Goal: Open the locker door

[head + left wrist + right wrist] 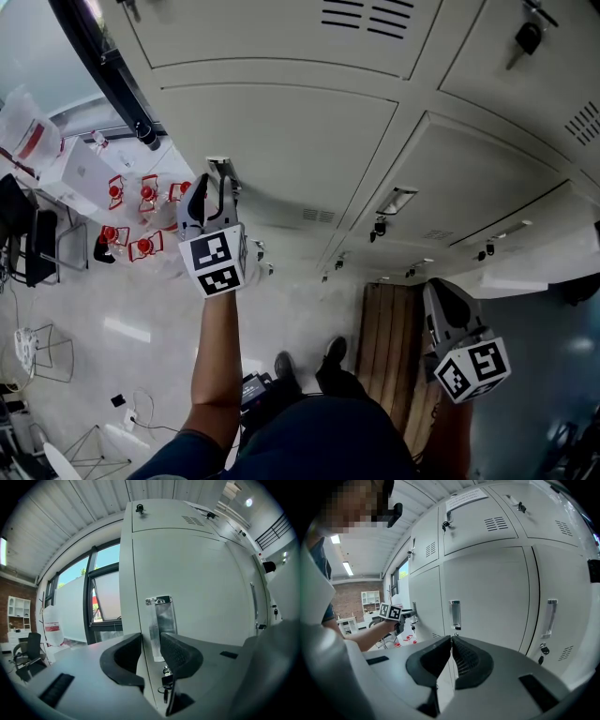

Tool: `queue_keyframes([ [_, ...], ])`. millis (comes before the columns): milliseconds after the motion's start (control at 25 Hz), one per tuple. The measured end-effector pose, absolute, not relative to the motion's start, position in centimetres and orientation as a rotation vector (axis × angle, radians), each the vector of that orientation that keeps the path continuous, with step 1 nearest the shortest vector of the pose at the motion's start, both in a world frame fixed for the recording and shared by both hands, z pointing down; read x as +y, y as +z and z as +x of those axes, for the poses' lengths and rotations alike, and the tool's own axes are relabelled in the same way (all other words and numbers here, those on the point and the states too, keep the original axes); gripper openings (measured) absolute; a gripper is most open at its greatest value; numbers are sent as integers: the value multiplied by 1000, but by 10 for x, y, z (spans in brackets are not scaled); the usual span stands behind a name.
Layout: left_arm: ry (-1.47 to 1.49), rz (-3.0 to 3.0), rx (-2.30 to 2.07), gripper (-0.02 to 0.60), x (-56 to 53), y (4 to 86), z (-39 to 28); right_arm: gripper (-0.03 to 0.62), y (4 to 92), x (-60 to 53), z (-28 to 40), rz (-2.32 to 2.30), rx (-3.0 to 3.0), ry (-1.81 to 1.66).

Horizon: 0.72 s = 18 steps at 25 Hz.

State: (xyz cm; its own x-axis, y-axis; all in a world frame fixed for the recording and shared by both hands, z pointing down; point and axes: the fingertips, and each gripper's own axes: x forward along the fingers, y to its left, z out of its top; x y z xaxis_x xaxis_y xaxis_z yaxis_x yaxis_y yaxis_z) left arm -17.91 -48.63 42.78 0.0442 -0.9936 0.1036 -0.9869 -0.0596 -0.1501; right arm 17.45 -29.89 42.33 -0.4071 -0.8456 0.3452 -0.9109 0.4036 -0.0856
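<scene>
The pale grey locker door (pixel 281 141) is the leftmost tall one in the row. Its chrome handle (pixel 159 618) stands at the door's left edge, with a key (pixel 165 686) hanging in the lock below. My left gripper (pixel 151 644) is raised to it, and its black pads (pixel 177 652) are closed on the handle strip and door edge. From the head view, the left gripper (pixel 221 184) touches the handle (pixel 218 165). My right gripper (pixel 441 295) hangs low at the right, away from the lockers. In its own view the right gripper (pixel 451 641) is shut with nothing in it.
Neighbouring locker doors carry their own handles (pixel 454 614) (pixel 549 618) and keys (pixel 379 227). A wooden bench (pixel 394 347) stands before the lockers at the right. Several red-and-white items (pixel 141 220) lie on the floor at the left, near a black chair (pixel 33 244).
</scene>
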Motion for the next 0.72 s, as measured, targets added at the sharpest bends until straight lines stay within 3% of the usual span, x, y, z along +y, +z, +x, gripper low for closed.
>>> queue_keyframes([
  [720,-267,-2302,2055,130,-458,425,-177,37,419,-292,167,1550,-2426,371],
])
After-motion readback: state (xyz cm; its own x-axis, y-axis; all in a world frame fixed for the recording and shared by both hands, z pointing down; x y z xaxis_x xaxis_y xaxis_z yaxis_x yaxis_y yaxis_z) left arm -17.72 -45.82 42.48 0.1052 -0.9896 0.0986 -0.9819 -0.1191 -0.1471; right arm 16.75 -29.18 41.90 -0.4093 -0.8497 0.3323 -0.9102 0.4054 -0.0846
